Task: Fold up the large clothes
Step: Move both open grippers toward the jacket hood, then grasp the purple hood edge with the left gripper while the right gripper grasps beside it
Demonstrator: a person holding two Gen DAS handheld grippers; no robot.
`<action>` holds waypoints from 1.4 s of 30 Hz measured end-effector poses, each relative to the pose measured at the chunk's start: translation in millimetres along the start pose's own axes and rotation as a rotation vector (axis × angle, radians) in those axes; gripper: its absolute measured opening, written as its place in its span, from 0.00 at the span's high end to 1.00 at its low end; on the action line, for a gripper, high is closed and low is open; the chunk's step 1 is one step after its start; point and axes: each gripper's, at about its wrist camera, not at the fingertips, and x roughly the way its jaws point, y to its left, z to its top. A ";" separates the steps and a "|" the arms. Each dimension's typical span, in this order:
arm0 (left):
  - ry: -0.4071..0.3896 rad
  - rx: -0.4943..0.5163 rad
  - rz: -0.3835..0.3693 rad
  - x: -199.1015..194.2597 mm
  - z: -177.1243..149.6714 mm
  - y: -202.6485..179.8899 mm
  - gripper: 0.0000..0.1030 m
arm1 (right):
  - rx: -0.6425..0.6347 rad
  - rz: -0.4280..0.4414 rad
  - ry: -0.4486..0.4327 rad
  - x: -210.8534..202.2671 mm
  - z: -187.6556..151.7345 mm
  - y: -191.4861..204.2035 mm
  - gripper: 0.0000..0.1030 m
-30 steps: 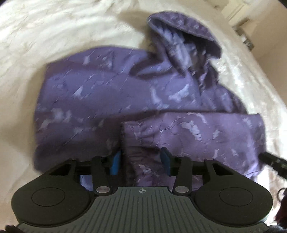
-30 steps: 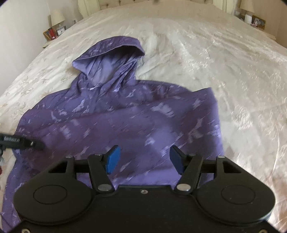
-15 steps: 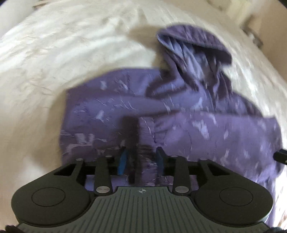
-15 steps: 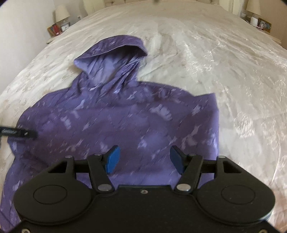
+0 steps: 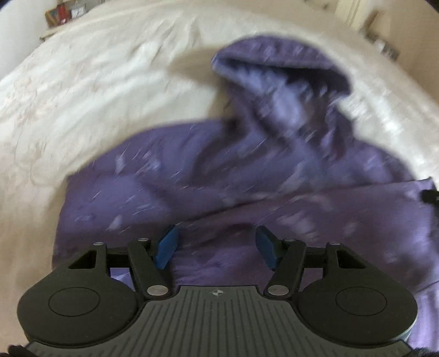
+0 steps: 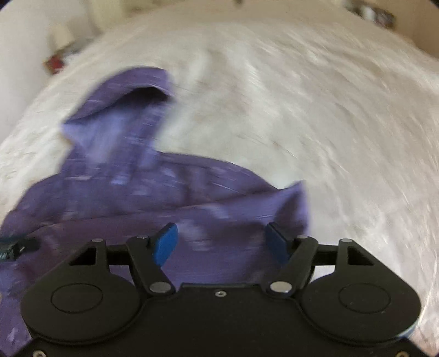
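A purple hooded sweatshirt [image 5: 247, 192] lies spread on a cream bedspread [image 5: 82, 96], its hood [image 5: 279, 77] pointing away from me. One sleeve is folded across the body. My left gripper [image 5: 216, 247] hovers over the lower part of the garment; its jaws are opening and the blue pads press on nothing. In the right wrist view the same sweatshirt [image 6: 164, 197] fills the lower left, and my right gripper [image 6: 222, 244] hangs over its right edge with jaws opening and only cloth lying beneath them. Both views are blurred by motion.
The bedspread [image 6: 301, 109] stretches wide to the right of the garment. A bedside table with small items [image 5: 63, 13] stands at the far left corner. The tip of the other gripper [image 6: 16, 247] shows at the left edge of the right wrist view.
The left gripper let go of the folded sleeve cuff and spread its jaws, shifting over the garment. The right gripper moved toward the sweatshirt's right edge and opened a little wider.
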 end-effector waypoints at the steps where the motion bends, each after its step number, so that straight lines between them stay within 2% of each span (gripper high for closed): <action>1: 0.012 0.005 -0.011 6.1 -3.6 4.3 0.39 | 0.028 -0.031 0.034 9.3 -1.2 -10.9 0.29; 3: 0.007 0.017 -0.031 7.6 -6.6 6.8 0.38 | 0.081 -0.082 0.086 23.0 -5.2 -30.4 0.29; 4: 0.011 0.032 -0.032 6.7 -6.7 6.1 0.37 | 0.115 -0.080 0.089 23.8 -6.1 -38.6 0.29; 6: 0.025 0.063 -0.033 0.7 -4.7 4.4 0.37 | 0.175 -0.070 0.073 16.2 -7.0 -49.8 0.29; 8: 0.022 0.054 -0.052 -10.3 -3.8 7.6 0.38 | 0.173 -0.073 0.047 5.4 -6.8 -51.5 0.29; 10: -0.007 0.032 -0.074 -25.0 -0.4 12.6 0.38 | 0.157 -0.077 -0.012 -11.5 -4.8 -49.9 0.28; 13: -0.056 0.041 -0.070 -46.7 15.9 12.8 0.37 | 0.077 -0.082 -0.102 -34.8 6.5 -35.3 0.27; 15: -0.088 0.058 -0.068 -54.2 34.5 11.0 0.37 | 0.018 -0.054 -0.141 -41.1 17.4 -21.2 0.24; 17: -0.110 0.066 -0.067 -51.5 54.1 8.1 0.37 | -0.030 -0.008 -0.160 -38.6 31.1 -2.7 0.15; 24: -0.131 0.083 -0.060 -10.1 120.0 -3.0 0.34 | -0.109 0.102 -0.148 11.3 80.4 48.1 0.14; 28: -0.127 0.128 -0.052 25.8 148.1 -14.9 0.33 | -0.131 0.120 -0.123 48.2 99.6 65.7 0.14; 38: -0.125 0.200 0.027 92.6 180.7 -26.2 0.32 | -0.137 0.093 -0.090 117.9 129.0 85.6 0.14; 40: -0.146 0.212 0.046 99.8 185.7 -25.1 0.32 | -0.148 0.071 -0.085 127.5 131.6 85.8 0.14; 42: -0.185 0.196 0.104 101.9 191.9 -18.5 0.32 | -0.171 0.058 -0.084 133.3 135.2 88.4 0.14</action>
